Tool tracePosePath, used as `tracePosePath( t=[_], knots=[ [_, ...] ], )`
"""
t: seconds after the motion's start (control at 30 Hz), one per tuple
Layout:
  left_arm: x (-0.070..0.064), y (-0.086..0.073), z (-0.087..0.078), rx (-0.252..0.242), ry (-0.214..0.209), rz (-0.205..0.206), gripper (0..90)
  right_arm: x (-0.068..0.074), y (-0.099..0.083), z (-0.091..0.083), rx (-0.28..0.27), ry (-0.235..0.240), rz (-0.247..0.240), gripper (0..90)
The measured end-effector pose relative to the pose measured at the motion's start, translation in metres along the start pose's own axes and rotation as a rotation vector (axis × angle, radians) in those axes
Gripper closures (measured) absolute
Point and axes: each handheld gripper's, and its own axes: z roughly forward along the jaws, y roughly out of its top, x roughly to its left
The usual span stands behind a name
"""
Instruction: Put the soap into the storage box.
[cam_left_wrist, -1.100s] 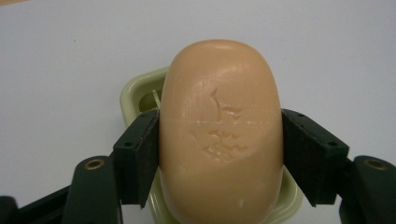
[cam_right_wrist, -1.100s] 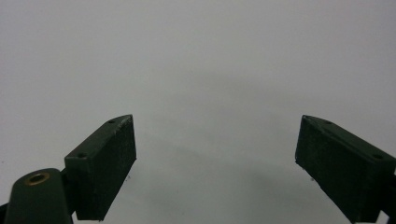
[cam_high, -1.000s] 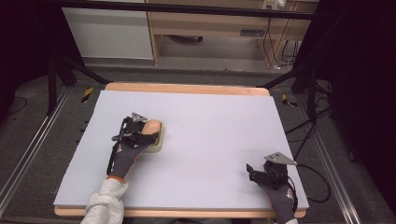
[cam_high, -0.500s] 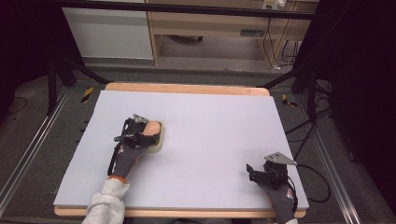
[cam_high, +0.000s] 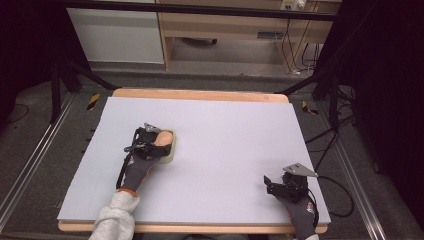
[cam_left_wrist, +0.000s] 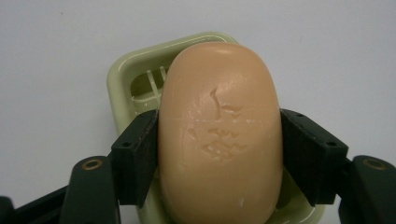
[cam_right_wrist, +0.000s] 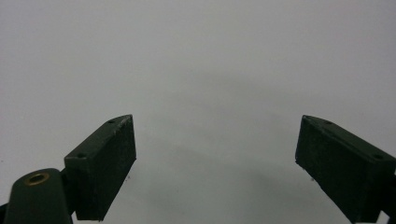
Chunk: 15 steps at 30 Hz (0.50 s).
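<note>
A pale grey-lilac mat (cam_high: 225, 150) covers nearly the whole wooden table (cam_high: 200, 95), whose light wood edge shows as a strip along the far side and the near side in the high view. On the left half of the mat the left gripper (cam_high: 161, 145) has its two black jaws pressed against the flanks of a peach-coloured oval bar of soap (cam_left_wrist: 219, 135), which lies in a pale green soap dish (cam_left_wrist: 135, 70); the left gripper view shows slots in the dish floor at the upper left of the soap and a stamped mark on the soap's top face. A dark-gloved left hand (cam_high: 137, 167) with a light grey sleeve (cam_high: 115, 220) comes in from the bottom left of the frame. At the lower right of the mat, well apart from the dish, the right gripper (cam_high: 274, 186) rests with its jaws spread wide and nothing between them; the right gripper view (cam_right_wrist: 215, 154) shows plain mat past them. Around the table lies dark grey carpet (cam_high: 45, 165) with metal rails on the left and right, black stand legs and cables at the right, and at the top of the frame a white cabinet (cam_high: 117, 35) beside a light wooden shelf unit (cam_high: 230, 30).
</note>
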Motion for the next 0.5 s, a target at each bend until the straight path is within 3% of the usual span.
tracePosePath(
  t=[0.2, 0.5],
  knots=[
    [0.0, 0.001, -0.002, -0.003, 0.008, 0.001, 28.6, 0.0, 0.0, 0.0, -0.001, -0.002, -0.002, 12.5],
    [0.001, 0.005, -0.024, -0.078, -0.016, -0.014, 28.2, -0.001, 0.0, 0.0, -0.006, -0.01, -0.012, 12.4]
  ],
)
